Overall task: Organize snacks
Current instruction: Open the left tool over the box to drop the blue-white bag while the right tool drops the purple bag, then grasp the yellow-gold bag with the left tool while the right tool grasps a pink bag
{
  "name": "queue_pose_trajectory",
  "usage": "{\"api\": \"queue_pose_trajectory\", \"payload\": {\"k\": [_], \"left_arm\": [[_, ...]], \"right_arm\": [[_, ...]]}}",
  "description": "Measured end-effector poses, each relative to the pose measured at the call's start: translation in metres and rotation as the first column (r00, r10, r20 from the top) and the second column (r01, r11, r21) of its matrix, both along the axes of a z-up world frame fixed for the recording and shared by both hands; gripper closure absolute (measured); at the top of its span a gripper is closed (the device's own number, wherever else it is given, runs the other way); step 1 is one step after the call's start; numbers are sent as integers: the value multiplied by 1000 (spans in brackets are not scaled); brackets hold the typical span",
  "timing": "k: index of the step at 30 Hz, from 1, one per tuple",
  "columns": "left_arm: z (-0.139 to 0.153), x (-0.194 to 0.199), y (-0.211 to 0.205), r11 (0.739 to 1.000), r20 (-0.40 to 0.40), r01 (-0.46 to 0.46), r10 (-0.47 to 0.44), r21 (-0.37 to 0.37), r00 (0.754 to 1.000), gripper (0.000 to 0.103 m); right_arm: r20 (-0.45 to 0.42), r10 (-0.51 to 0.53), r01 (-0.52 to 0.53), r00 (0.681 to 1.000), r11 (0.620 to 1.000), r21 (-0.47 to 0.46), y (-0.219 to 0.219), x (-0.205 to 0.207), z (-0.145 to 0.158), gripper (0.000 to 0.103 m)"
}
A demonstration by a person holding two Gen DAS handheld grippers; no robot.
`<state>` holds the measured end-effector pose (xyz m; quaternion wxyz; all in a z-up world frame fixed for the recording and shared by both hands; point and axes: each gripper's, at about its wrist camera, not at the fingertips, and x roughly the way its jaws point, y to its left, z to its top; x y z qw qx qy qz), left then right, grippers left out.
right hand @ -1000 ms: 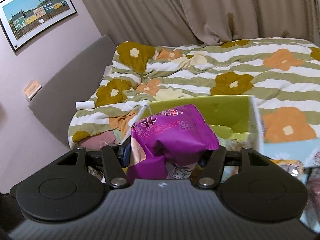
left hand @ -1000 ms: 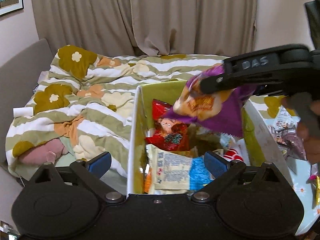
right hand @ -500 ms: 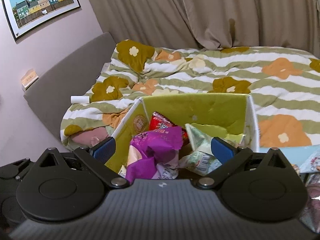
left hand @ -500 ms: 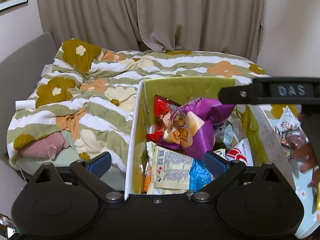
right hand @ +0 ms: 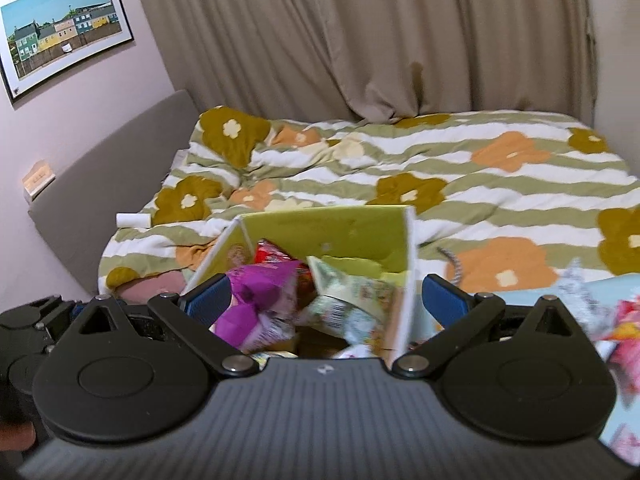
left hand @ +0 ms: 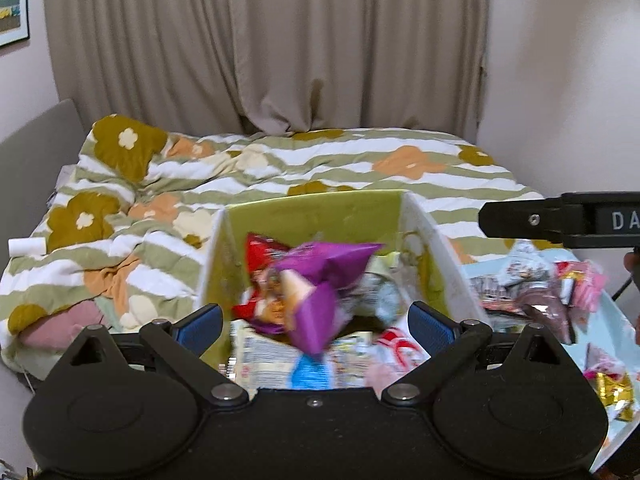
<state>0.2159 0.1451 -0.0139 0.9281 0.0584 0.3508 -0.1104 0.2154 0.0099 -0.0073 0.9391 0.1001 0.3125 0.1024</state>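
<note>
Purple bag (right hand: 262,292) between open right tongs (right hand: 326,300)

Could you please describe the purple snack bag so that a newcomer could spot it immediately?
Find the flowered bedspread; at its near edge stands an open box with yellow-green inner walls, full of snack packets. The purple bag lies crumpled on top of the pile beside a red packet, the only purple thing there.

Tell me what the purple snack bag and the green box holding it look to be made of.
Purple snack bag: likely thin plastic film, glossy; it creases sharply and catches light.
Green box: probably cardboard, matte green inside, white outside; its flat stiff walls show thin pale edges.
</note>
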Motion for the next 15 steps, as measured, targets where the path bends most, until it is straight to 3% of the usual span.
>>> {"api": "queue_pose_trajectory", "payload": {"k": [6, 15], "left_arm": [[6, -28, -43, 1000, 16, 25, -25, -14, 1000, 2], [-3, -56, -125, 990, -35, 130, -132, -64, 991, 2]], "right_arm": [[-11, -25, 25, 1000, 1000, -7, -53, -33, 9, 0], [-56, -56, 51, 997, 996, -77, -155, -83, -2, 0]]}}
